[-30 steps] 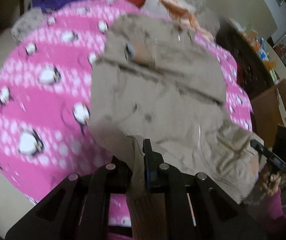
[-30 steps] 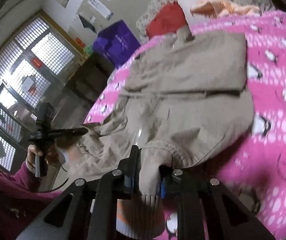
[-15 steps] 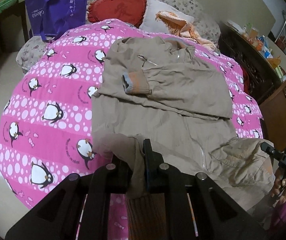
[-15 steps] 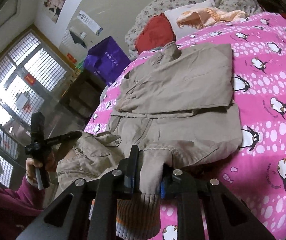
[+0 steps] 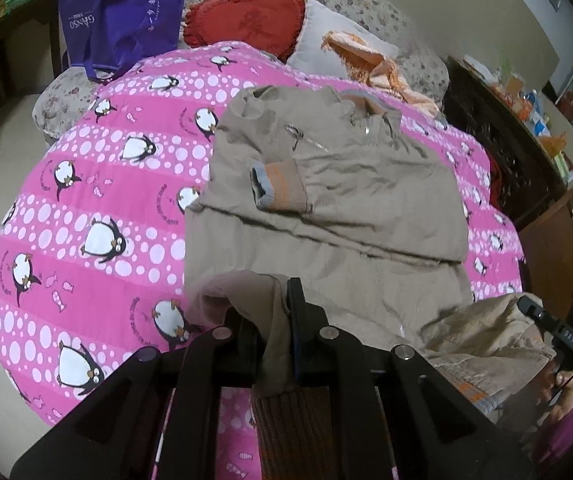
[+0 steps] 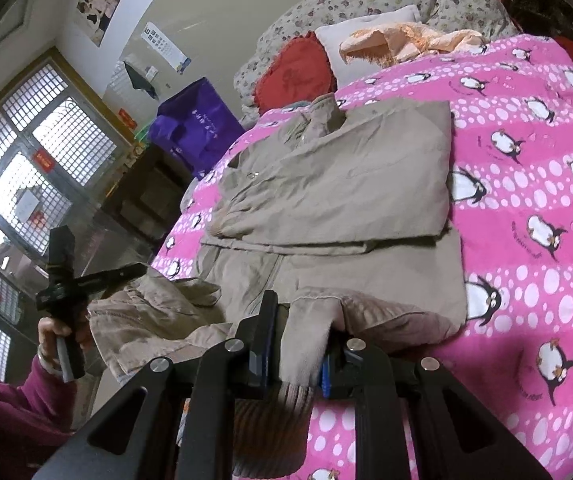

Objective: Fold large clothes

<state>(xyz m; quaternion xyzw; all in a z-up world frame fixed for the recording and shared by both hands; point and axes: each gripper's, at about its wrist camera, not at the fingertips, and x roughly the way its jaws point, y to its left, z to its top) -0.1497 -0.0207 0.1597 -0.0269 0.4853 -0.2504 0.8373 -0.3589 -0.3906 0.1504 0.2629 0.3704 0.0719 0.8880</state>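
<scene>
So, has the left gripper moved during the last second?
Yes. The red cushion sits lower in its view and more purple bag shows, so the left gripper backed away or tilted up.

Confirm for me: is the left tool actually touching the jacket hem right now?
Touching. The left wrist view shows the left tool shut on the jacket hem, with tan cloth pinched between both fingers and the ribbed band hanging below them.

Daylight glares white through the barred window (image 6: 10, 184) left of the right claw (image 6: 296, 344), everything else evenly, softly lit, sharp, with fisheye-bent, dark-vignetted edges.
</scene>
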